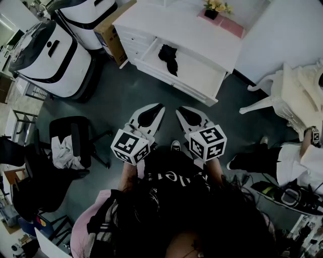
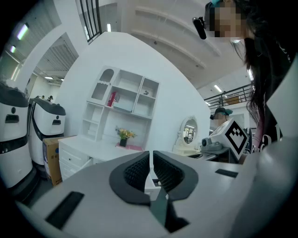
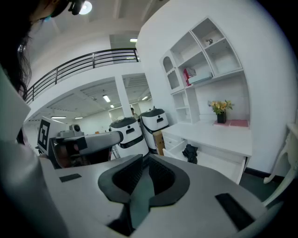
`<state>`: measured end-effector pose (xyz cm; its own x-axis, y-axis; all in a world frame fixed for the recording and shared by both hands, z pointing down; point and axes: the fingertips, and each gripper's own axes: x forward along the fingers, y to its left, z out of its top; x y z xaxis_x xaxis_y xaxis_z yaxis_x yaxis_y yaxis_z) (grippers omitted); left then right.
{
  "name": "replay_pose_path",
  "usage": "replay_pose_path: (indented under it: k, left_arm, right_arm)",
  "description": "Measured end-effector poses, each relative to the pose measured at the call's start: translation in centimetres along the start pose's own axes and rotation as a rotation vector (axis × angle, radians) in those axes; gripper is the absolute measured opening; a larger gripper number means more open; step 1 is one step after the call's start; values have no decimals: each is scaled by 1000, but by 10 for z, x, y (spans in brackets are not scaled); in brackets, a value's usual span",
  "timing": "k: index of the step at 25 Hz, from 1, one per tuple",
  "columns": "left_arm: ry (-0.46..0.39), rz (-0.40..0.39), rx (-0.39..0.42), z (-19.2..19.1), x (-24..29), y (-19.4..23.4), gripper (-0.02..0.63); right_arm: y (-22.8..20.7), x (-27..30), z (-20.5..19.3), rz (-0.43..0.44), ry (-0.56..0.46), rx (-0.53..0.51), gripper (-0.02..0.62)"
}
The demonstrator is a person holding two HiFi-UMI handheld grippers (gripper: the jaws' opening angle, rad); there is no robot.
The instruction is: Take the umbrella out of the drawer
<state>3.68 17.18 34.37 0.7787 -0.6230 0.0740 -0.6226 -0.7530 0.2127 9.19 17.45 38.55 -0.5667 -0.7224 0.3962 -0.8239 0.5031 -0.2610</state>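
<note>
Standing back from the white desk (image 1: 186, 30), approach step not yet begun: the black umbrella (image 1: 169, 58) lies in the open drawer (image 1: 204, 75), toward its left end. My left gripper (image 1: 157, 108) and right gripper (image 1: 182, 112) hang side by side, well apart from the drawer's front edge, both clenched on nothing. Next, I judge, one must advance, part its jaws and straddle the umbrella.

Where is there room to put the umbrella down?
The white desk top is bare between the open drawer and the flowers. The drawer is bare right of the umbrella. The floor left is crowded with white machines and a chair.
</note>
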Motion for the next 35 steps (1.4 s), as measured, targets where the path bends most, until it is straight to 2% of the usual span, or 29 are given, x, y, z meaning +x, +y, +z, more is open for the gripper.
replay_pose_path:
  k: [13, 22, 30, 35]
  left_arm:
    - [23, 34, 2, -12, 33, -26, 26]
    - [43, 65, -2, -26, 41, -51, 26]
    - [65, 79, 2, -27, 46, -33, 26]
    - [76, 60, -5, -26, 55, -2, 26]
  right_arm:
    - [-41, -20, -10, 17, 14, -7, 71]
    - [-55, -25, -22, 83, 7, 28, 71]
    - [-60, -1, -20, 111, 18, 61, 72]
    - [-68, 29, -7, 98, 13, 82, 72]
